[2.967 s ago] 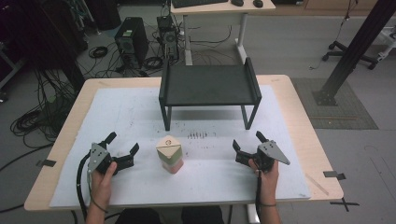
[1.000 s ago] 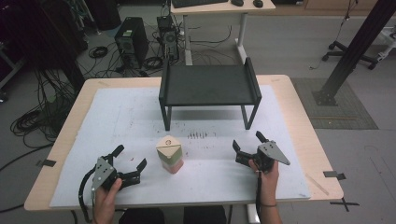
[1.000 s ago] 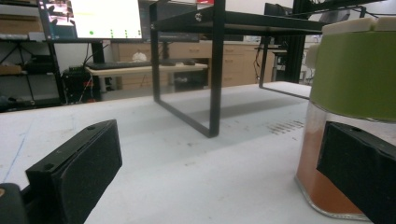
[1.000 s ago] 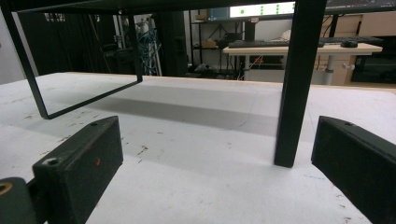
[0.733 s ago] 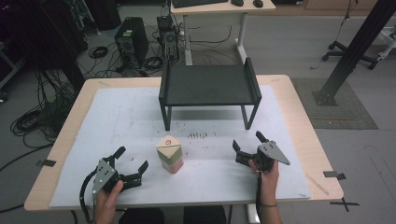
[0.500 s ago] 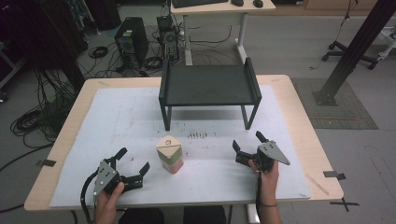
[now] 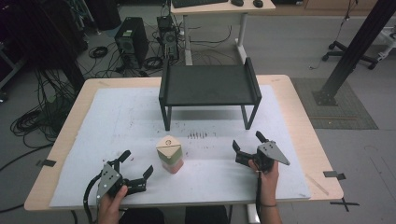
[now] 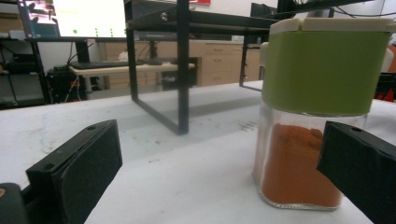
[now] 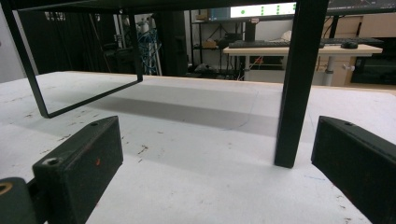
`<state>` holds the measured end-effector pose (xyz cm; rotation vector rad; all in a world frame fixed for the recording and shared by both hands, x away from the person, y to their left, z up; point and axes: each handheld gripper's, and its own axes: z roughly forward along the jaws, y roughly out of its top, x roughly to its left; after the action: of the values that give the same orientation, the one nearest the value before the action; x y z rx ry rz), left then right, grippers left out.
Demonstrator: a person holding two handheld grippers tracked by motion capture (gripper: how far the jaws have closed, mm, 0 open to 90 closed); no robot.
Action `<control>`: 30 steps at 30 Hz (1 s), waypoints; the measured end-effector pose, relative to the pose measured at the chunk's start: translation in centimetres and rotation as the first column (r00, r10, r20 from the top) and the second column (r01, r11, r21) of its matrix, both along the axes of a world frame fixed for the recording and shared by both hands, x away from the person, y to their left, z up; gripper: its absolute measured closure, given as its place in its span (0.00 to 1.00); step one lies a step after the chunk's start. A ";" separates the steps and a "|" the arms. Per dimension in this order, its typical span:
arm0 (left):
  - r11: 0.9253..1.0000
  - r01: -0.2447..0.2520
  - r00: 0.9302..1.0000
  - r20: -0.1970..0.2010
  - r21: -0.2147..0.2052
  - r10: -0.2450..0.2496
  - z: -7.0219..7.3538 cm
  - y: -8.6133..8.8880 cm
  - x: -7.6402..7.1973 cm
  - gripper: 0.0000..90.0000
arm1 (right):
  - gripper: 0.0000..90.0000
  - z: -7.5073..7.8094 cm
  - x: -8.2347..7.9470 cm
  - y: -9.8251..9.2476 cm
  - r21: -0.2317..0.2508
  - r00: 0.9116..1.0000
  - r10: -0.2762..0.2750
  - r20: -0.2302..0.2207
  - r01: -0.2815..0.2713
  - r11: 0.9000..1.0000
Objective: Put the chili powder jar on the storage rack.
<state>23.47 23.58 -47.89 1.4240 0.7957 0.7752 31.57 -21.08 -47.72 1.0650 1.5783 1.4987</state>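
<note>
The left gripper (image 7: 134, 173), jaws apart, faces the spice jar (image 7: 169, 154) for a grasp; the right gripper (image 7: 246, 148) waits, jaws apart.

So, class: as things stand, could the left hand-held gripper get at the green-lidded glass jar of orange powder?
Probably yes. The left hand-held gripper is open and faces the green-lidded glass jar of orange powder, which stands upright on the white table cover, with bare surface between them.

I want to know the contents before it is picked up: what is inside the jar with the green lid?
Through the clear lower wall of the jar an orange-red powder shows. The green lid covers the upper part, so the space inside there is hidden.
</note>
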 end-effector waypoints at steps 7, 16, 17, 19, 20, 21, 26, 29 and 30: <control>1.000 0.015 1.000 0.002 0.002 -0.015 0.0 -0.7 -0.3 0.00 | 0.02 0.0 0.0 0.0 -0.001 1.000 0.000 0.000 0.000 1.000; 1.000 0.031 1.000 0.001 0.002 -0.031 0.0 -1.7 -0.7 0.00 | 0.02 0.0 0.0 0.0 -0.003 1.000 0.000 0.003 0.000 1.000; 0.999 0.033 0.999 0.001 0.002 -0.033 0.0 -1.8 -0.7 0.00 | 0.02 0.0 0.0 0.0 -0.003 1.000 0.000 0.003 0.000 1.000; 0.999 0.035 0.999 0.000 0.003 -0.035 0.0 -2.0 -0.8 0.00 | 0.02 0.0 0.0 0.0 -0.003 1.000 0.001 0.003 -0.001 1.000; 0.999 0.037 0.999 -0.001 0.004 -0.037 0.0 -2.1 -0.8 0.00 | 0.02 0.0 0.0 0.0 -0.003 1.000 0.001 0.003 -0.001 1.000; 0.999 0.041 0.999 -0.003 0.004 -0.041 0.0 -2.3 -0.8 0.00 | 0.02 0.0 0.0 0.0 -0.003 1.000 0.001 0.003 -0.001 1.000; 0.999 0.050 0.999 -0.006 0.003 -0.050 0.0 -2.7 -0.9 0.00 | 0.02 0.0 0.0 0.0 -0.002 1.000 0.002 0.004 -0.002 1.000; 0.998 0.055 0.998 -0.008 0.004 -0.055 0.0 -3.0 -0.9 0.00 | 0.02 0.0 0.0 0.0 -0.002 1.000 0.003 0.005 -0.003 1.000; 0.998 0.056 0.998 -0.008 0.005 -0.056 0.0 -3.0 -1.0 0.00 | 0.02 0.0 0.0 0.0 -0.002 1.000 0.003 0.005 -0.003 1.000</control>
<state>22.52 20.55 -47.87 1.4492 0.7574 0.7296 31.54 -21.06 -47.73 1.0577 1.5777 1.5007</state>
